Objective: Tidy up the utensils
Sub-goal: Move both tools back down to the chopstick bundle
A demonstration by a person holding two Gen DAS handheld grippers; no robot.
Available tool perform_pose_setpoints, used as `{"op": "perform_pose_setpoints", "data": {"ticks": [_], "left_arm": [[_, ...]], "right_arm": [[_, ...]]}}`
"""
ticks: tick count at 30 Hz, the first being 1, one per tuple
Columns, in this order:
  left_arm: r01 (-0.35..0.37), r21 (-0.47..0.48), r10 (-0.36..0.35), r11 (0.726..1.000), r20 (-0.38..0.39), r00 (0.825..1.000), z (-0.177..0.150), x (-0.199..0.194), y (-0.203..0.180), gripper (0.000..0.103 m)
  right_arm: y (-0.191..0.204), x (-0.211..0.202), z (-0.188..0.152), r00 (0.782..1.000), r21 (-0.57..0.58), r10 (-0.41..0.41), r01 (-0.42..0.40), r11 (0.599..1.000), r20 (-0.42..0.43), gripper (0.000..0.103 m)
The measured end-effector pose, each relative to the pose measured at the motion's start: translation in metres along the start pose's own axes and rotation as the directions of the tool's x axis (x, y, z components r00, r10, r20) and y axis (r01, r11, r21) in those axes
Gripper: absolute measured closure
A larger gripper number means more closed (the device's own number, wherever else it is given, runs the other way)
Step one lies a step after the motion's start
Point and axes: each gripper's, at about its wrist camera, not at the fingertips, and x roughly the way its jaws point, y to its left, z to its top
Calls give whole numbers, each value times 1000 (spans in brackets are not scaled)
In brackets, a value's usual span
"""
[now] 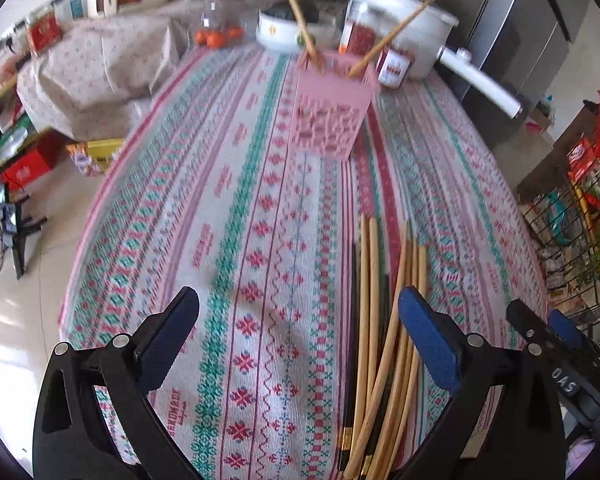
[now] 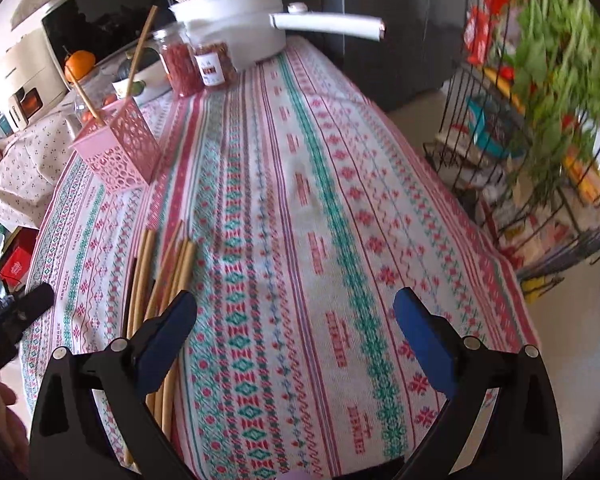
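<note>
both hand-held grippers, left and right, hang released and empty over the counter. chopsticks lie loose between them; two stand in the pink basket.

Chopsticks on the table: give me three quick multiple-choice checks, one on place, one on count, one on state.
1. Where does the loose chopstick bundle lie?
A. in the white pot
B. on the tablecloth, nearer than the holder
C. on the floor

2. How many chopsticks stand in the pink holder?
A. none
B. two
C. six

3. What state are the left tongs in?
A. open, empty
B. shut on a chopstick
C. shut on the holder

Answers: 1 B, the sticks lie flat on the cloth. 2 B, two sticks lean out. 3 A, only cloth shows between the pads.
</note>
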Motion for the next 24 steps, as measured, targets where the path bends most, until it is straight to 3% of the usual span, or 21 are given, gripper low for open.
{"op": "perform_pose_setpoints", "data": {"ticks": [6,16,20,22,24], "left_arm": [[14,-34,-19,999,-155,988,1,32,9,7],[23,-141,-55,990,-233,971,38,60,25,7],[17,-134,-50,991,-247,968,43,69,22,8],[19,-122,-49,992,-249,967,45,73,18,11],[23,-105,-49,994,-246,968,47,76,13,22]], "right_arm": [[-15,5,0,999,43,4,-2,999,-43,7],[-20,12,3,995,97,43,-34,995,-90,7],[-22,18,4,990,128,72,-56,990,-124,7],[-21,20,3,986,135,87,-68,989,-140,7],[-20,22,2,983,135,101,-81,988,-150,7]]}}
